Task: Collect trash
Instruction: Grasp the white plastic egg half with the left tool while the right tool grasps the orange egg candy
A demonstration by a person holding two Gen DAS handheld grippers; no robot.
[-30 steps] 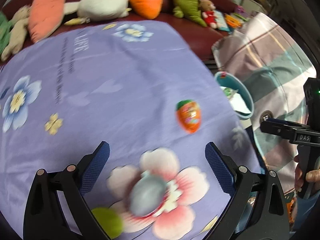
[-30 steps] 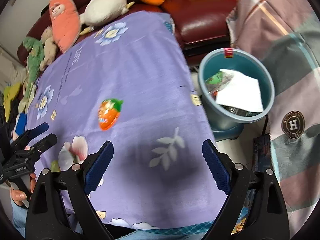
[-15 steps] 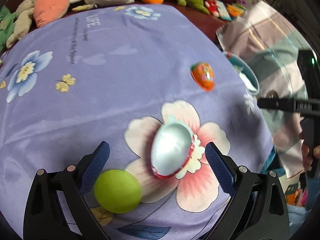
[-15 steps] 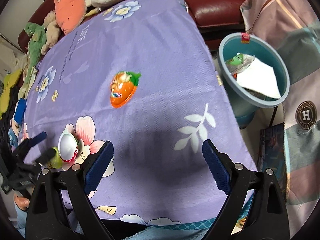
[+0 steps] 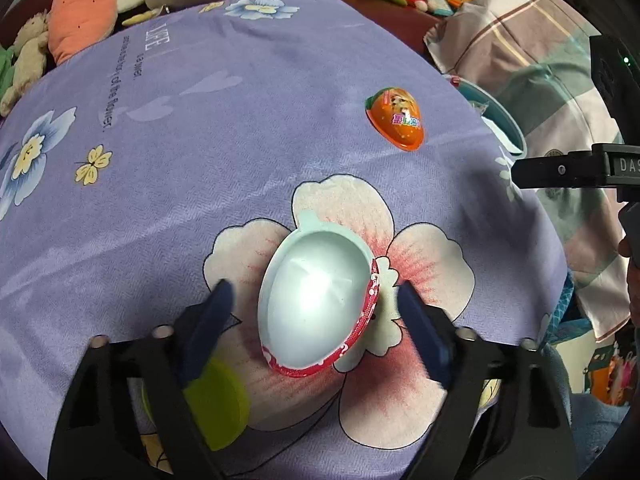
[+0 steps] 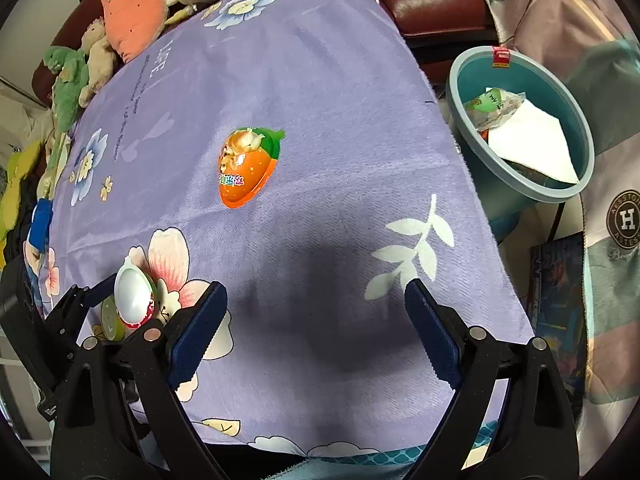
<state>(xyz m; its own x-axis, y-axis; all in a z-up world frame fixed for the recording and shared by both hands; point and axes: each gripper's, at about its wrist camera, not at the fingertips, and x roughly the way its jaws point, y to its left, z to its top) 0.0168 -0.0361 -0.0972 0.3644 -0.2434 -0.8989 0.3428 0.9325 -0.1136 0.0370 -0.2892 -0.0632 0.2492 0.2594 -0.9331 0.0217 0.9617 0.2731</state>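
Left gripper: pointed steeply down over near edge of cloth-covered table, jaws closing, egg-shaped shell half between pads, pads not touching it, gap on both sides. Blue fingertips blurred.

Right gripper: also pointed steeply down, near table's front right corner, jaws spread wide, nothing between them. Part of hand visible behind it at right edge of left wrist view.

We see bare purple tabletop at twelve o'clock of the right tool; only the orange carrot-shaped shell intrudes at eleven, the teal bin at two.
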